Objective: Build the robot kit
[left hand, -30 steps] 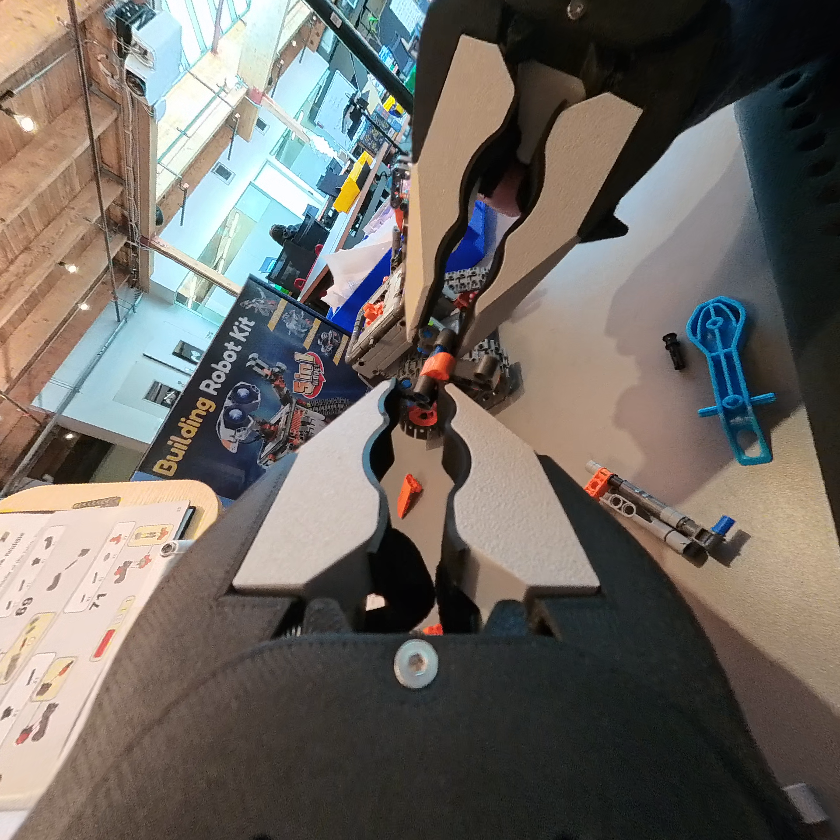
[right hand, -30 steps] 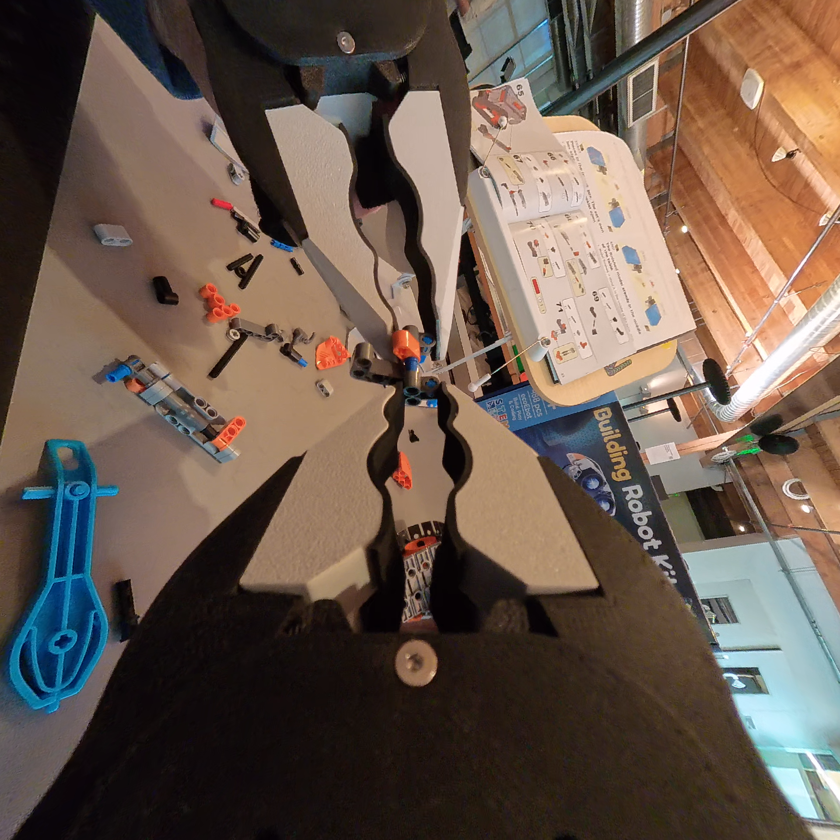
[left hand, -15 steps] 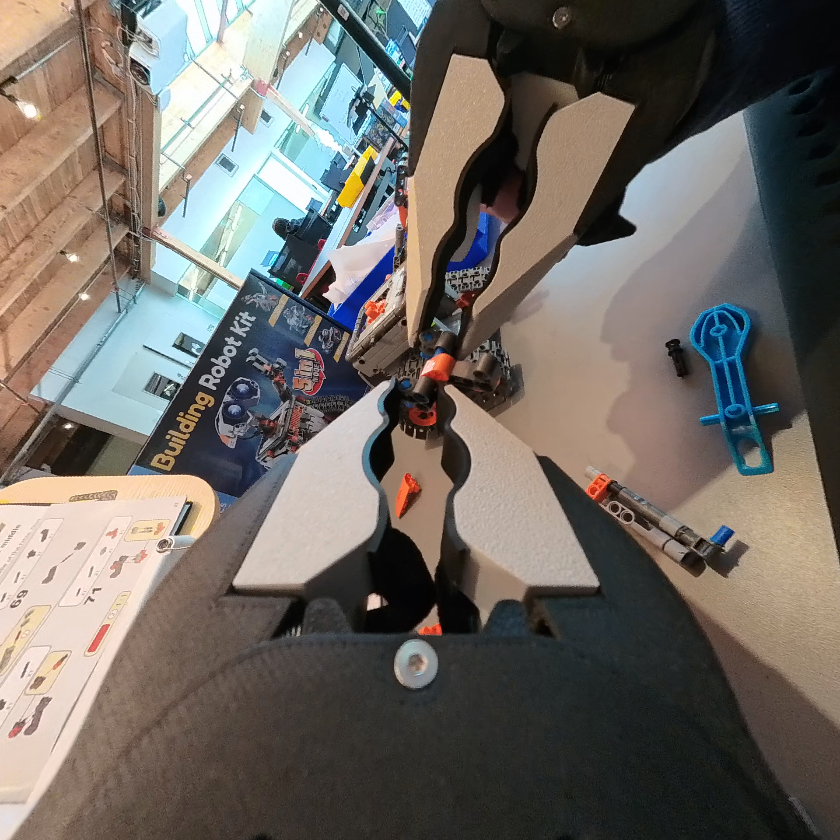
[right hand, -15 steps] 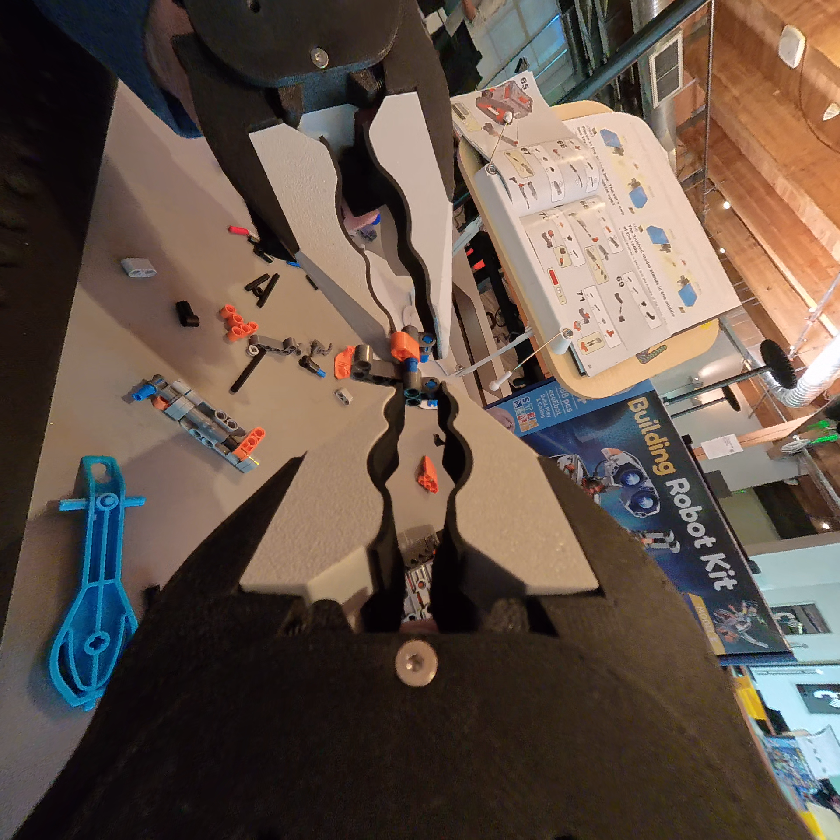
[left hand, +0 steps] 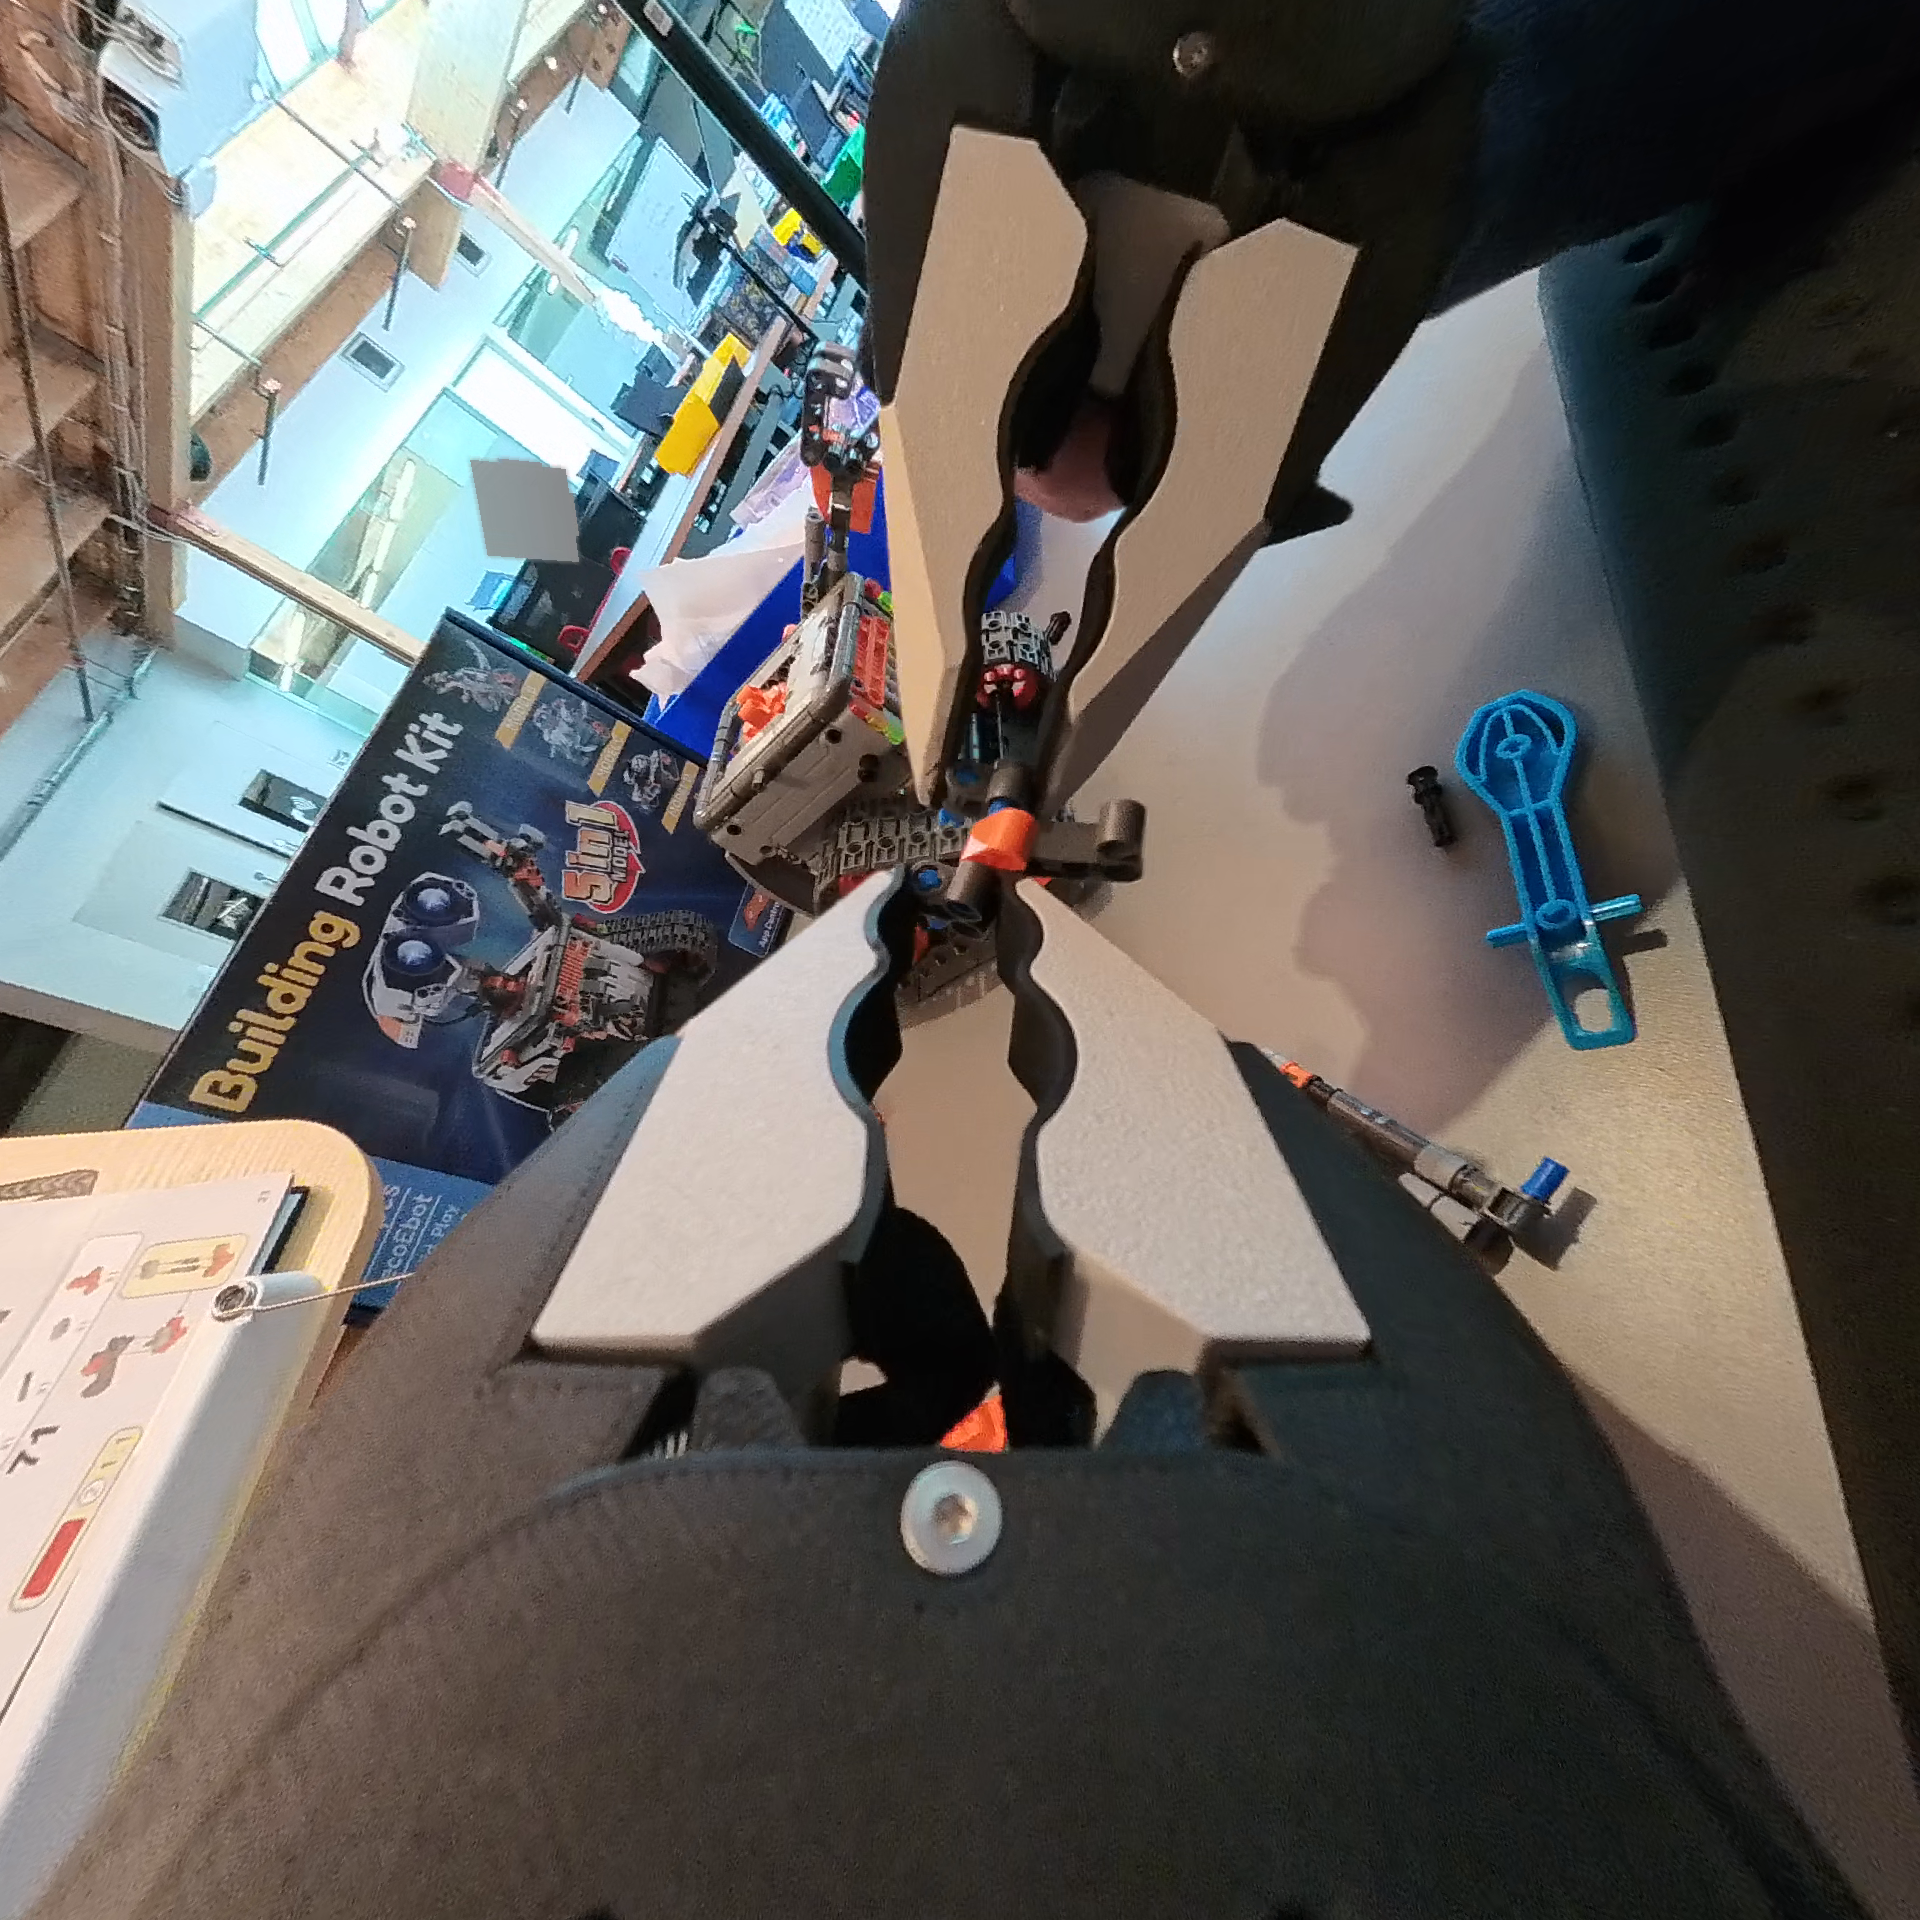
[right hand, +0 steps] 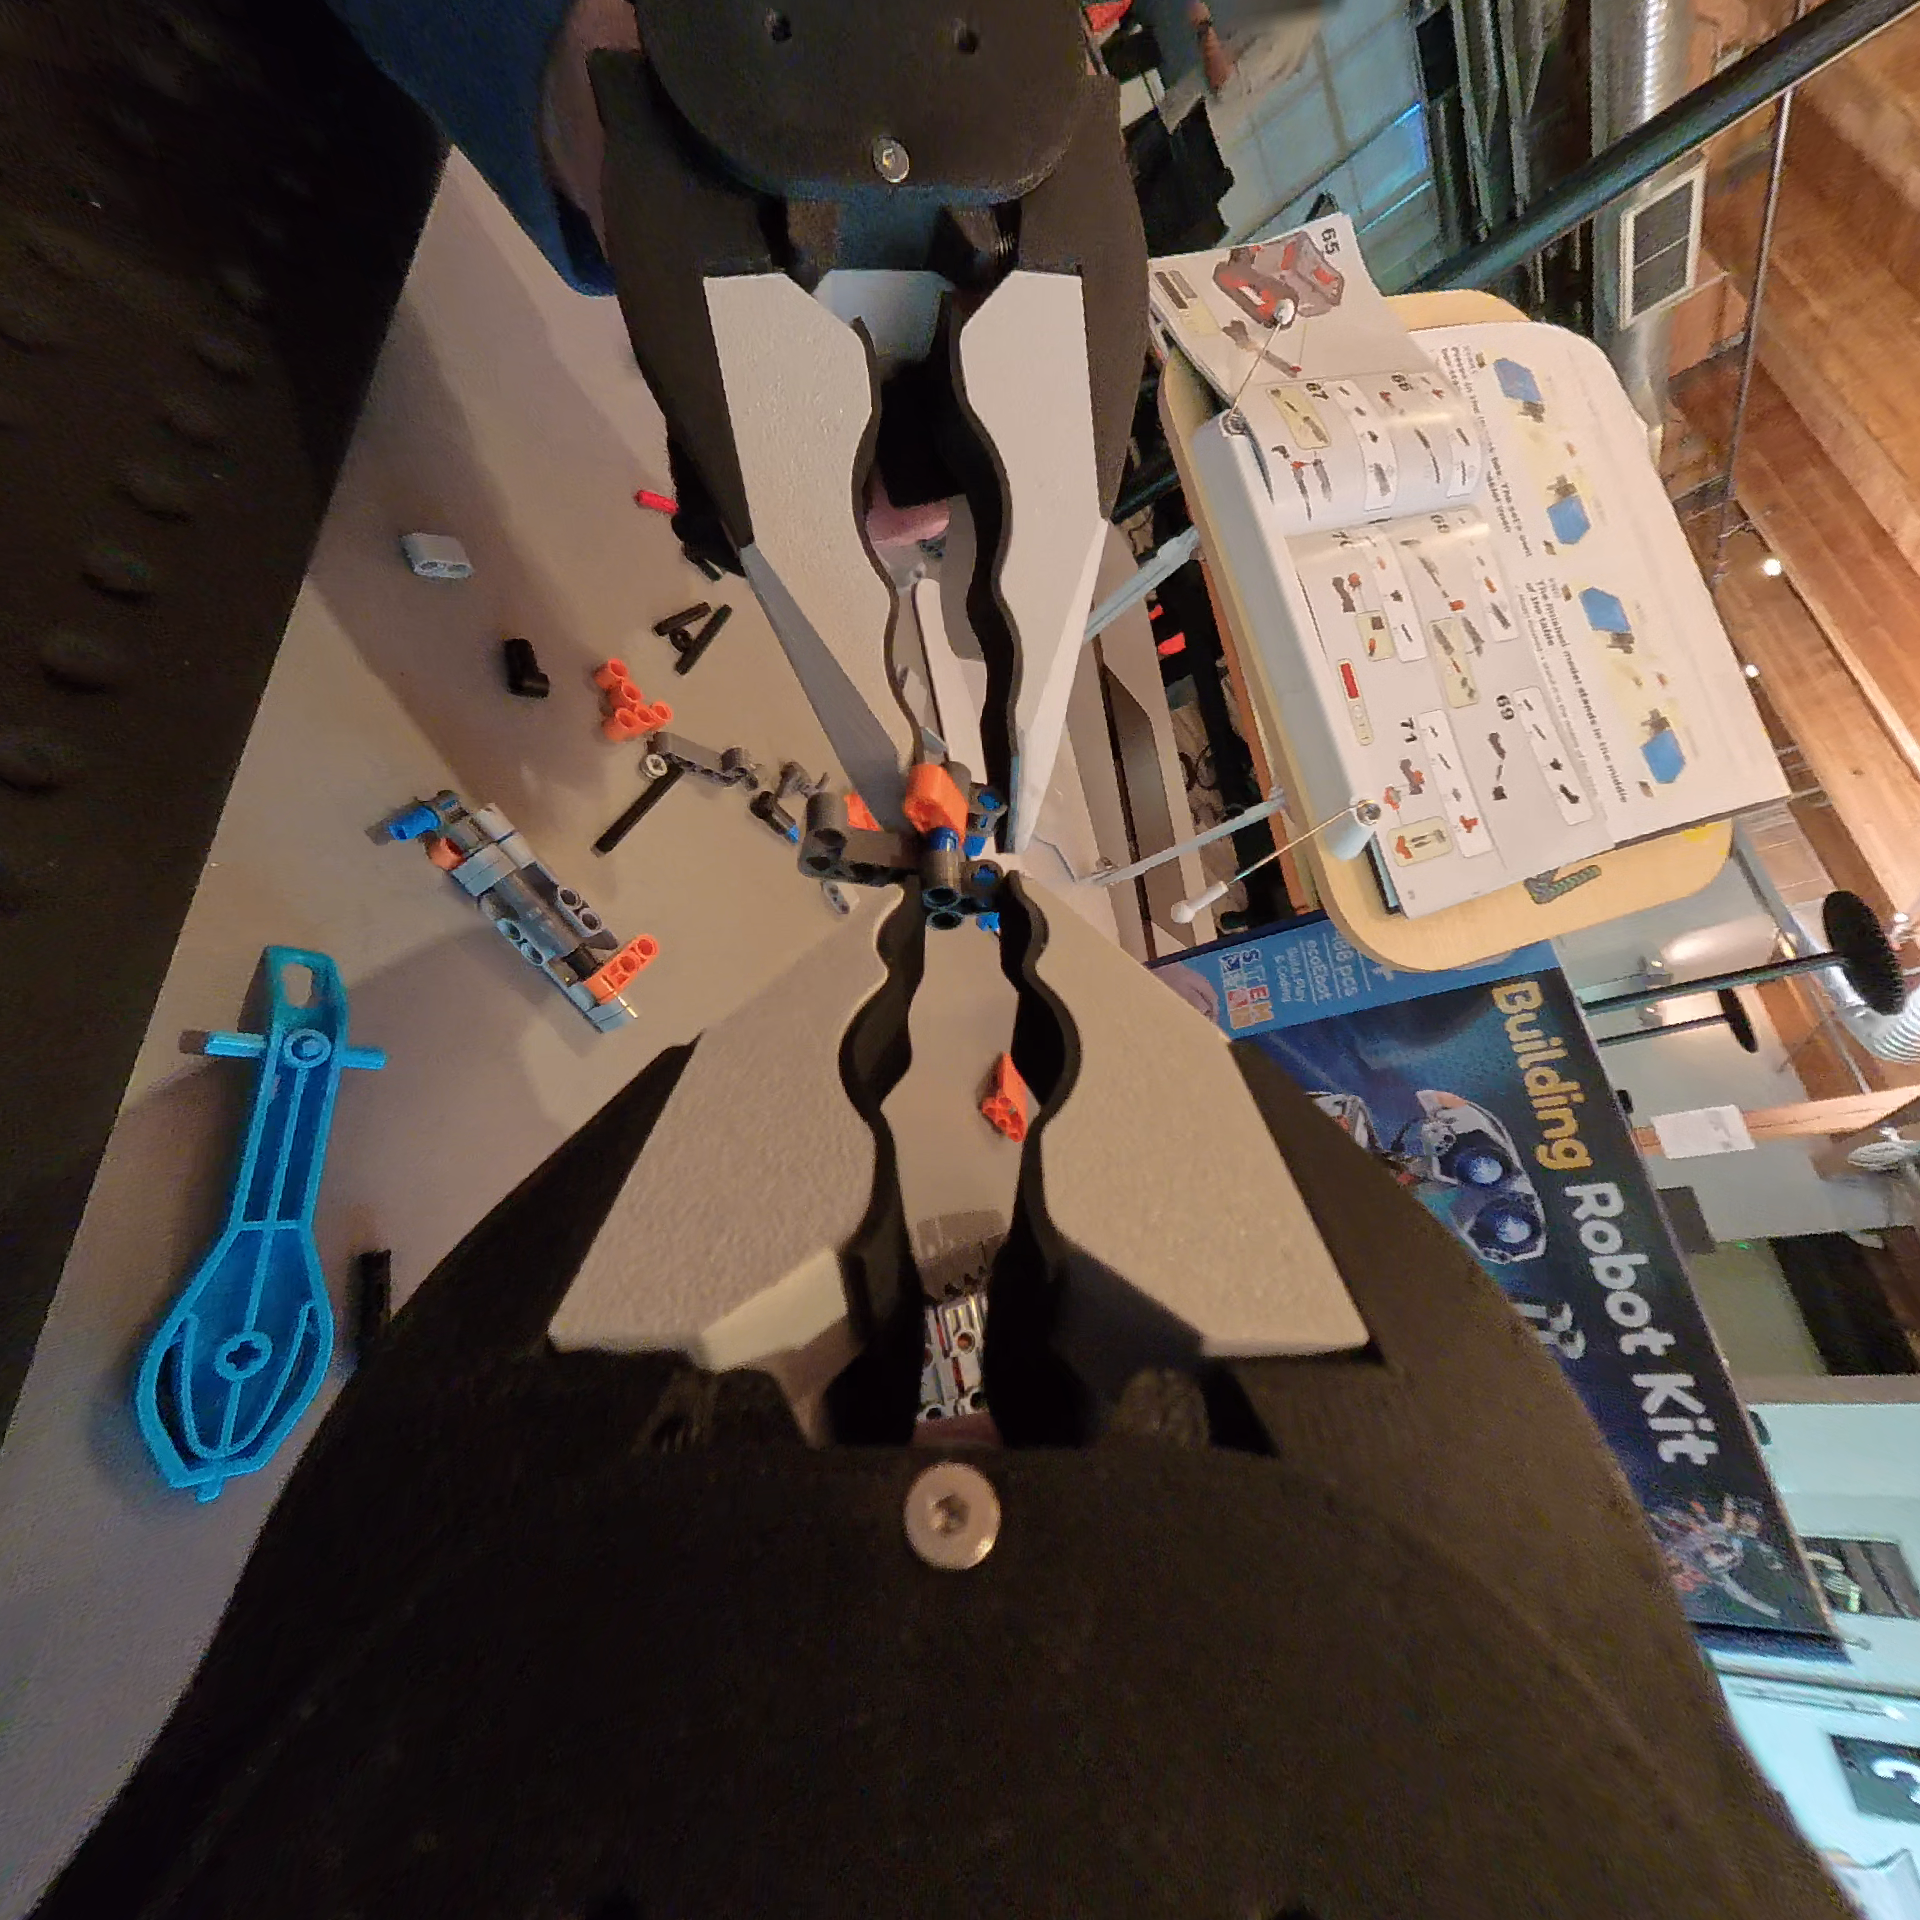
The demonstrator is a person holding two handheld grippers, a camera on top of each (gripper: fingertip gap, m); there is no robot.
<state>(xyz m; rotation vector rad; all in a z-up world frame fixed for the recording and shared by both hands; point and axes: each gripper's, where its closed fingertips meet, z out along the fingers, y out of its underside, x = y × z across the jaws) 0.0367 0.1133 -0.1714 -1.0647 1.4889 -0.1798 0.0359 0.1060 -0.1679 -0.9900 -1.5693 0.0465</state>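
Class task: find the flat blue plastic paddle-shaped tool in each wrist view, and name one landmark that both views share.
Left wrist view: the flat blue plastic paddle-shaped tool lies at right on the grey table.
Right wrist view: it lies at lower left.
Shared landmark: the dark blue robot kit box.

Left gripper point(left hand: 951, 894) and right gripper point(right hand: 961, 894) meet tip to tip, pointing straight at each other above the table. Each is closed down to a narrow gap at the tips, pinching the same small block assembly point(right hand: 914, 831) from opposite ends (grey w/ orange and blue bits). Both are rolled sideways, approx level. No hands in view.
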